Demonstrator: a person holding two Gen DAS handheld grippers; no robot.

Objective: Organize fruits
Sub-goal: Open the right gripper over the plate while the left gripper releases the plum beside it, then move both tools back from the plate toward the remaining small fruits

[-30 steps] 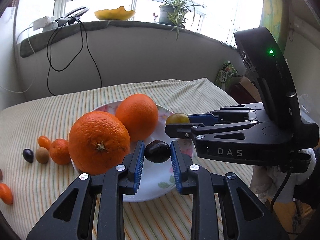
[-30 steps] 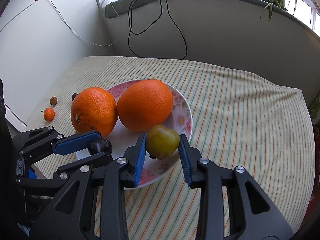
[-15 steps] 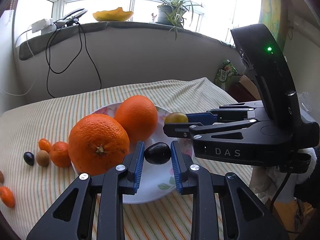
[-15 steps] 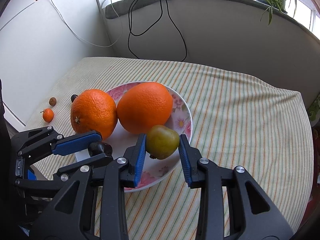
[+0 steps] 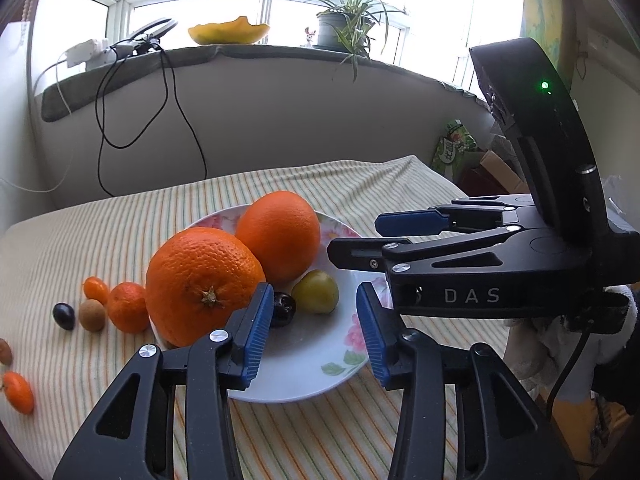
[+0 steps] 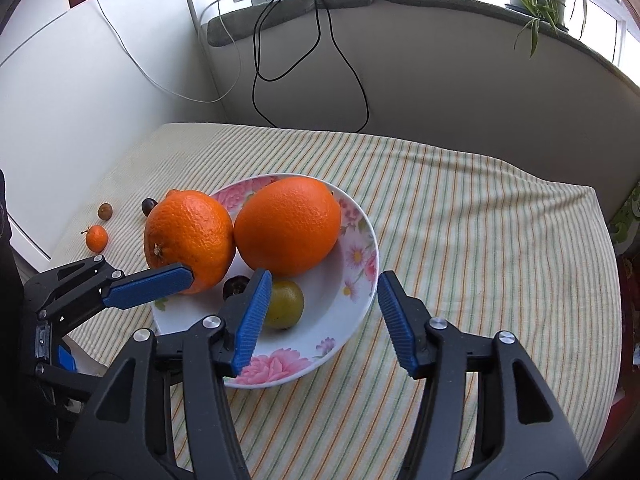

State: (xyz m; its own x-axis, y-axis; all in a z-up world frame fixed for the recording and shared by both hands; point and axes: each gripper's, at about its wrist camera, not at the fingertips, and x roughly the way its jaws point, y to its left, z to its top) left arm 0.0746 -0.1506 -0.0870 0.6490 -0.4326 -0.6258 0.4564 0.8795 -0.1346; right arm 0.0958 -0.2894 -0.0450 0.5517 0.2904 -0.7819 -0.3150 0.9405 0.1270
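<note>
The left gripper [image 5: 312, 330] and the right gripper [image 6: 324, 320] both hover low over the near rim of the flowered plate [image 6: 360, 276], and each has its fingers spreading apart with nothing pinched between them. The dark plum [image 5: 282, 309] lies on the plate just past the left gripper's left finger, close against the near orange [image 5: 204, 284]; whether it touches that finger is hard to tell from this angle. The green plum [image 6: 285, 304] rests beside it, partly behind the right gripper's left finger. The far orange [image 6: 288, 224] sits behind, touching the near one.

On the striped table cloth [image 6: 480, 216], left of the plate, small fruits wait: a mandarin [image 5: 129, 306], a kumquat [image 5: 95, 289], a brown longan-like fruit [image 5: 92, 314], a dark grape [image 5: 64, 315] and another small orange fruit [image 5: 18, 392].

These small fruits look light, smooth and round, so they would likely roll or squirt out of a skewed pinch. Each is best taken across its widest middle with gentle pressure, since the thin skin probably bruises. The oranges look heavy and firm.
</note>
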